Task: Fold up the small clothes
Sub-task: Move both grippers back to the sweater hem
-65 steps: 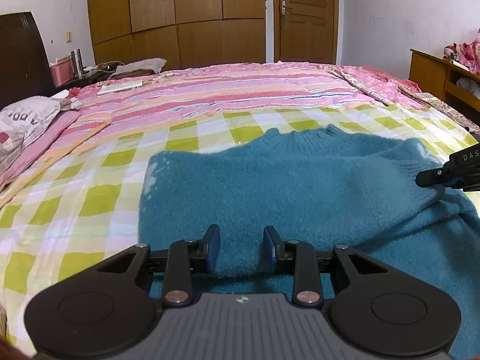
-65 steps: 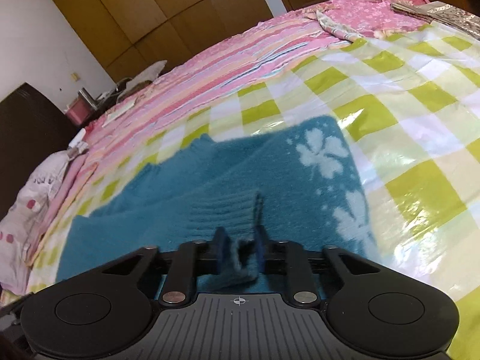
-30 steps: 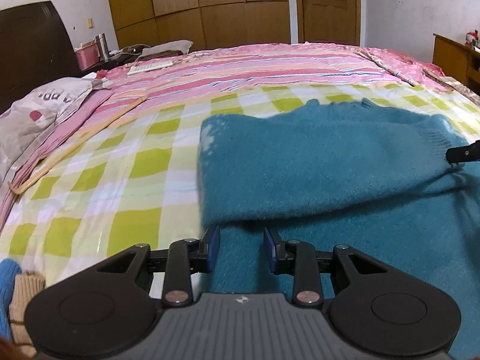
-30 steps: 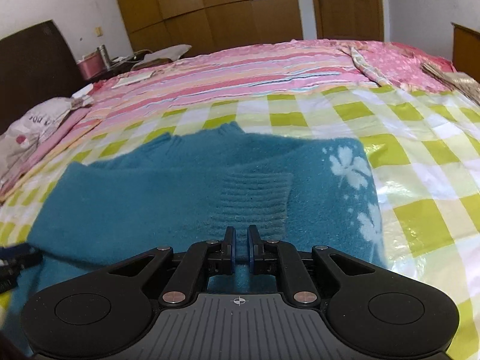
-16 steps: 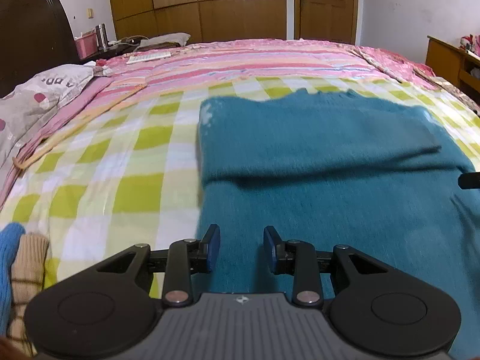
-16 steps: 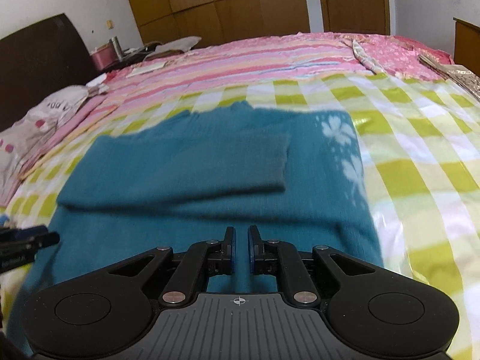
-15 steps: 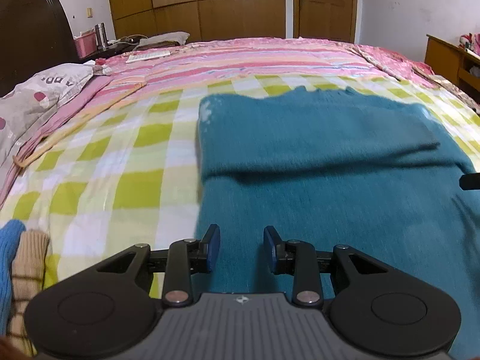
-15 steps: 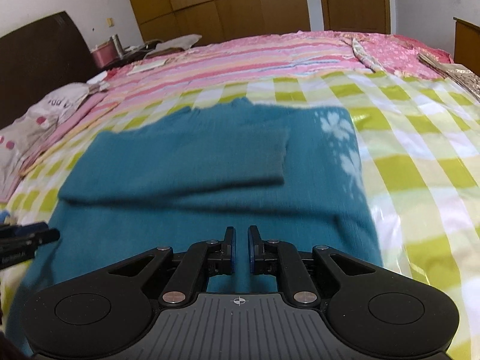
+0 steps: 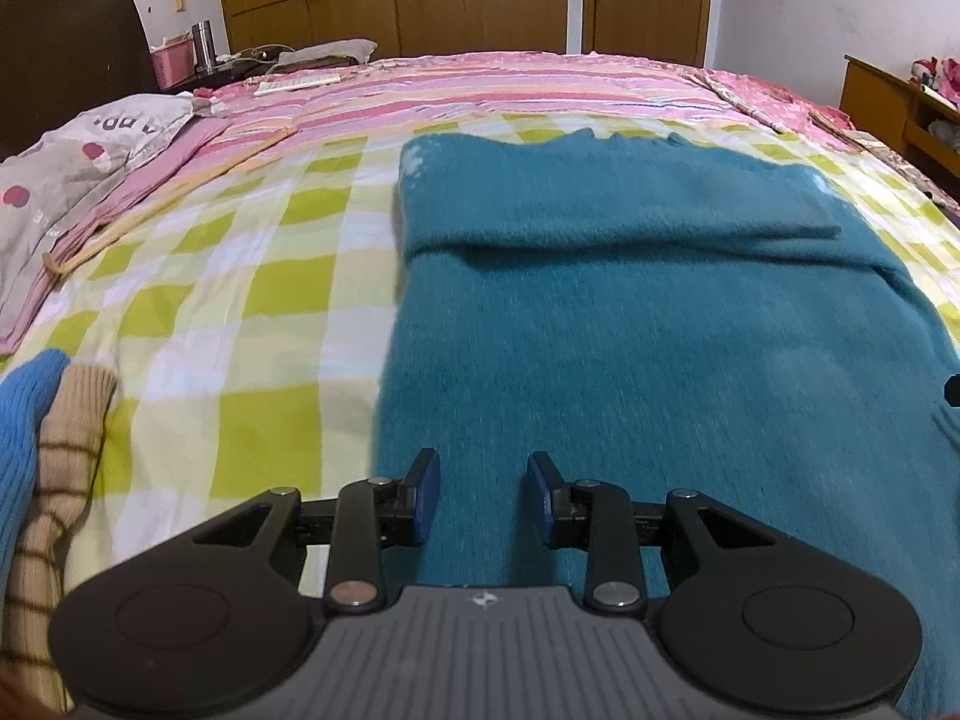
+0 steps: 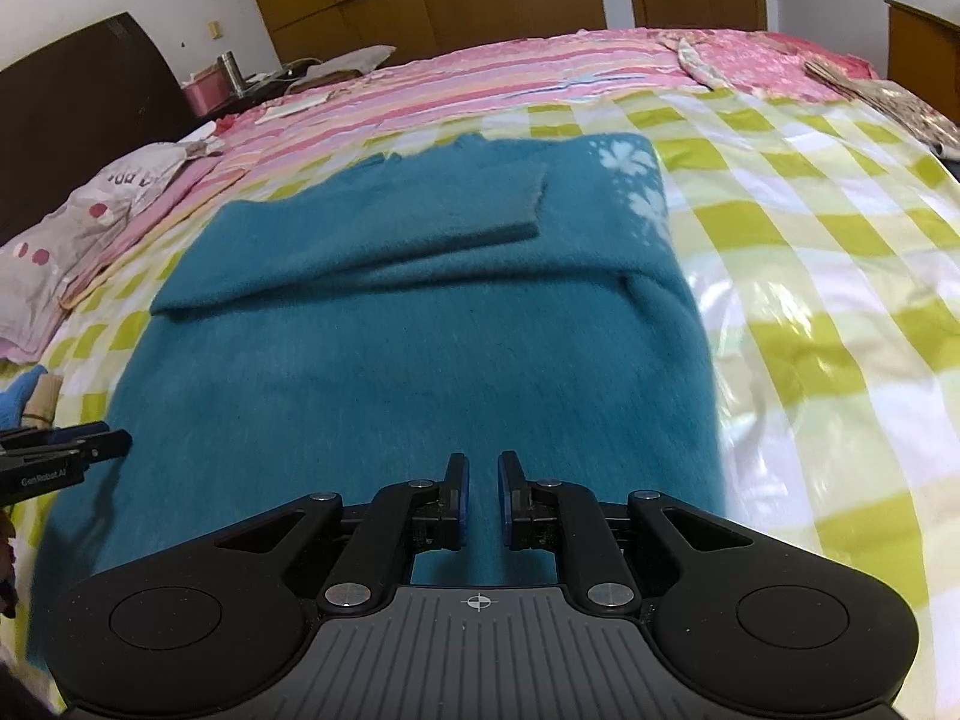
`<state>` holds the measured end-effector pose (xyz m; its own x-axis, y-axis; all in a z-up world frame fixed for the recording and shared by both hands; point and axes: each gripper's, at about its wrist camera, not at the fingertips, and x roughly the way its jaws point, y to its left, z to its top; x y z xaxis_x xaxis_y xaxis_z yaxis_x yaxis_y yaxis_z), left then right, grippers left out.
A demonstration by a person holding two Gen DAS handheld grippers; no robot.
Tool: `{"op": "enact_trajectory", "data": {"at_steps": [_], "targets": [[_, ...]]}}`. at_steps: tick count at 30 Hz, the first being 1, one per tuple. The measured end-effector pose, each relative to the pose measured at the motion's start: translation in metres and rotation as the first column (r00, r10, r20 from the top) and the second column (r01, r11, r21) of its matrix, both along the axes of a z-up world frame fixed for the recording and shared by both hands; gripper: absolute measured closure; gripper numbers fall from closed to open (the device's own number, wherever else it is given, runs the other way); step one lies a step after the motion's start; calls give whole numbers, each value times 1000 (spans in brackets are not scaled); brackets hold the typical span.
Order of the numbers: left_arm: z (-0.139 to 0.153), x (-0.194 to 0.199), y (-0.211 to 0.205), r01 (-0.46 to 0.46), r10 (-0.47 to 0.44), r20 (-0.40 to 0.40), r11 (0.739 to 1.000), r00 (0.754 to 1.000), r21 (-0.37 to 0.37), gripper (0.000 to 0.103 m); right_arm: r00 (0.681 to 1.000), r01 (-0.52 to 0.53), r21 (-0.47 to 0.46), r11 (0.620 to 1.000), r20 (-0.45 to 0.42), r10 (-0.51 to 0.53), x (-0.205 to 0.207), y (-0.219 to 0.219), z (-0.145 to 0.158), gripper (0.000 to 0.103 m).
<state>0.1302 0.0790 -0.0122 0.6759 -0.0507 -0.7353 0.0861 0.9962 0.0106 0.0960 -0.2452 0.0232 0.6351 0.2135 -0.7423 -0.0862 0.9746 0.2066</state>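
Note:
A teal sweater (image 9: 630,330) lies flat on the green-checked bed sheet (image 9: 252,300), with one sleeve (image 9: 600,204) folded across its chest. My left gripper (image 9: 483,459) hovers open over the sweater's near left part, nothing between its fingers. In the right wrist view the same sweater (image 10: 420,330) shows its folded sleeve (image 10: 390,228) and white flower print (image 10: 630,180). My right gripper (image 10: 482,459) is over the near middle of the sweater, its pads a narrow gap apart and empty. The left gripper (image 10: 90,447) shows at the sweater's left edge.
Folded blue and beige knitwear (image 9: 54,420) sits at the near left of the bed. A spotted pillow (image 9: 72,162) and dark headboard (image 9: 66,30) are at the far left. Pink striped bedding (image 9: 510,84) covers the far half. A wooden cabinet (image 9: 888,102) stands at the right.
The right gripper has let go of the sleeve cuff, which now lies across the sweater. Both grippers have drawn back toward the sweater's near end.

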Motion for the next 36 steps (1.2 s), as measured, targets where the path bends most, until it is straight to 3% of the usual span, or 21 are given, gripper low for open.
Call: {"op": "enact_trajectory", "data": {"at_steps": [19, 28, 33, 36], "targets": [[2, -88, 14, 44, -43, -51, 999, 998, 2, 65, 996, 74, 18, 997, -54, -73, -90, -42, -2, 85], [2, -109, 23, 0, -1, -64, 1000, 998, -19, 65, 996, 74, 41, 996, -61, -71, -109, -49, -2, 83], [-3, -113, 36, -47, 42, -89, 997, 995, -53, 60, 995, 86, 48, 995, -54, -84, -118, -55, 0, 77], [-3, -113, 38, -57, 50, -95, 996, 994, -72, 59, 994, 98, 20, 995, -58, -97, -122, -57, -1, 68]]}}
